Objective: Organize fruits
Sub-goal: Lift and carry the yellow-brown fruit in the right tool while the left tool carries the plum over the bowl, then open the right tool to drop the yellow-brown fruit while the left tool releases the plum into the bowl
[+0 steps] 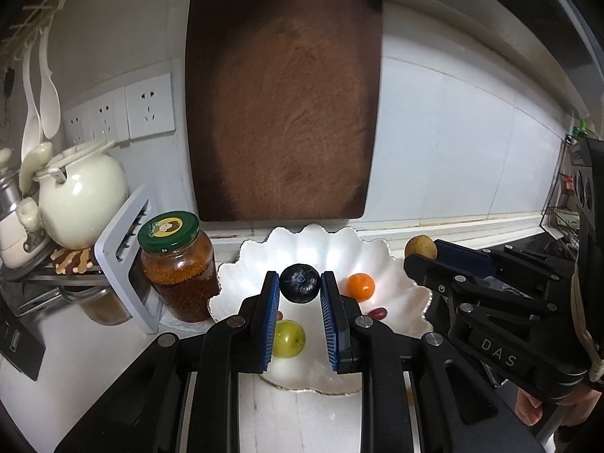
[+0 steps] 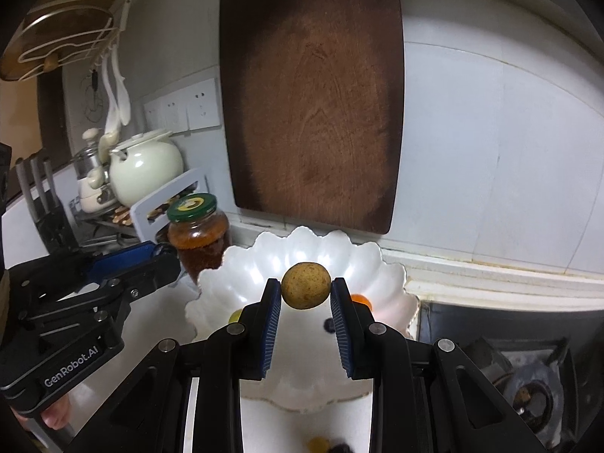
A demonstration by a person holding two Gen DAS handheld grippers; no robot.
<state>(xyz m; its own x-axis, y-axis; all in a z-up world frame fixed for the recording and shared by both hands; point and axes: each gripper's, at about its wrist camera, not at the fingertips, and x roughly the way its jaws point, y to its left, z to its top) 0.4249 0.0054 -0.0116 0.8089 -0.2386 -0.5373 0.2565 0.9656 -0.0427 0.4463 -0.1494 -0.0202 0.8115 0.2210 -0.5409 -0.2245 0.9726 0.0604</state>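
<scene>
Plainly gripping with both tools. On the left gripper (image 1: pixel 300 288), jaws closed to the width of a dark plum (image 1: pixel 300 283), pinched at its widest part and held above the white scalloped bowl (image 1: pixel 377 253). On the right gripper (image 2: pixel 306 287), jaws narrowed the same way on a speckled yellow-brown fruit (image 2: pixel 306 285), also hanging over the bowl, nearer its right rim.

Probably light, both of them, and round enough to roll once let go. Likely smooth and a little slippery on the plum's skin, and soft enough to bruise, so best squeezed only as hard as needed. Looks rougher and firmer on the brown fruit, so less prone to slipping. Best kept held across the middle, as now, and set down low in the bowl's hollow, not dropped. Judging by its thin, glossy look, possibly fragile at the bowl's wavy rim, so worth avoiding knocks there.

Already lying in the bowl: a small orange (image 1: pixel 360 287), a green fruit (image 1: pixel 290 338) partly behind the left pad, and a red grape (image 1: pixel 378 313).

Hard to make out: a reddish bit peeking past the left pad beside the green fruit, and some yellow and dark fruit (image 2: pixel 319 443) cut off and blurred at the bottom edge of the right view, on the counter as far as can be told. Hidden too, the bowl's near rim beneath the gripper bodies, and the undersides of both held fruits.
</scene>
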